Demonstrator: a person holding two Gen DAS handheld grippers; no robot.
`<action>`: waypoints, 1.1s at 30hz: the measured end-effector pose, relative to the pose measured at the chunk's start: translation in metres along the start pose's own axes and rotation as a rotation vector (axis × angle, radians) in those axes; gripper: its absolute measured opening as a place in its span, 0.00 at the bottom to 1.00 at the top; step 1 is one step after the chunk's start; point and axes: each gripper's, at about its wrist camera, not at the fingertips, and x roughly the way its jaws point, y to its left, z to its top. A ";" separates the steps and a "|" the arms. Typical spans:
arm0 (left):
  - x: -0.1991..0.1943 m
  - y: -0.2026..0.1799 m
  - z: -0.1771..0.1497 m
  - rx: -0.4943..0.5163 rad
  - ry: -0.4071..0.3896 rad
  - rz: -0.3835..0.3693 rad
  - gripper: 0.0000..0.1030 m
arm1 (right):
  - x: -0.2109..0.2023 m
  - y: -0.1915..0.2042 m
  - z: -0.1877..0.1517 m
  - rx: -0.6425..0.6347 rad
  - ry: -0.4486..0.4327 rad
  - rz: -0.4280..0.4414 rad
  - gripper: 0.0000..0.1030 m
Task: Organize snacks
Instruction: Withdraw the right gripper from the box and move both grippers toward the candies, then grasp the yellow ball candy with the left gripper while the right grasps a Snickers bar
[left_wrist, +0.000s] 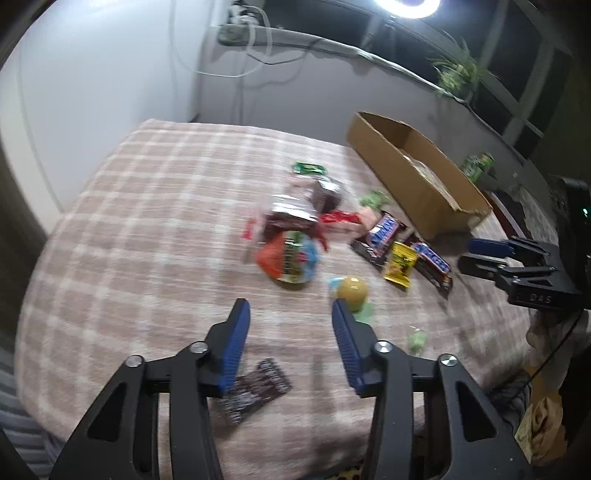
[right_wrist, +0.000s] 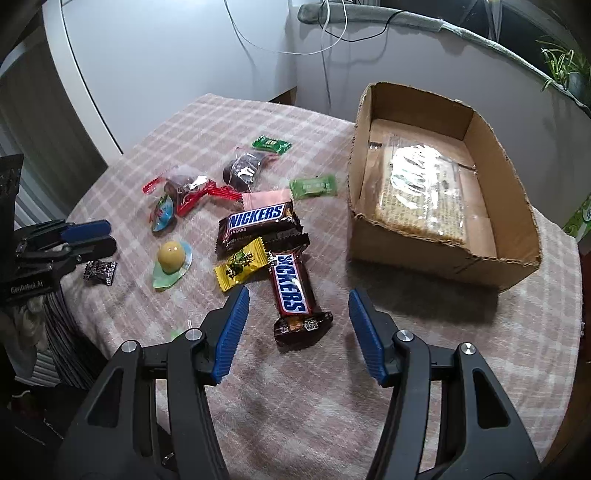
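Several snacks lie on a checked tablecloth (right_wrist: 295, 387). Two Snickers bars (right_wrist: 291, 288) (right_wrist: 258, 221), a yellow candy packet (right_wrist: 242, 264), a yellow ball candy (right_wrist: 171, 254), green packets (right_wrist: 314, 186) and red-wrapped sweets (right_wrist: 192, 194) are in a loose pile. A cardboard box (right_wrist: 436, 254) at the right holds a clear cracker pack (right_wrist: 424, 188). My right gripper (right_wrist: 297, 301) is open and empty, just before the nearer Snickers bar. My left gripper (left_wrist: 290, 314) is open and empty above the cloth, near the ball candy (left_wrist: 352, 290) and a dark packet (left_wrist: 255, 391).
The box also shows in the left wrist view (left_wrist: 413, 177) at the table's far right. A white wall and cables stand behind the table. A plant (right_wrist: 565, 66) sits on the ledge. The table edge drops off at the left in the right wrist view.
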 end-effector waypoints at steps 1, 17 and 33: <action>0.003 -0.003 0.000 0.007 0.003 -0.013 0.37 | 0.002 0.000 0.000 -0.002 0.004 0.002 0.57; 0.037 -0.036 0.002 0.075 0.031 -0.035 0.24 | 0.034 0.007 0.006 -0.029 0.054 -0.013 0.45; 0.049 -0.042 0.007 0.124 0.031 0.003 0.25 | 0.050 0.010 0.009 -0.051 0.084 -0.030 0.37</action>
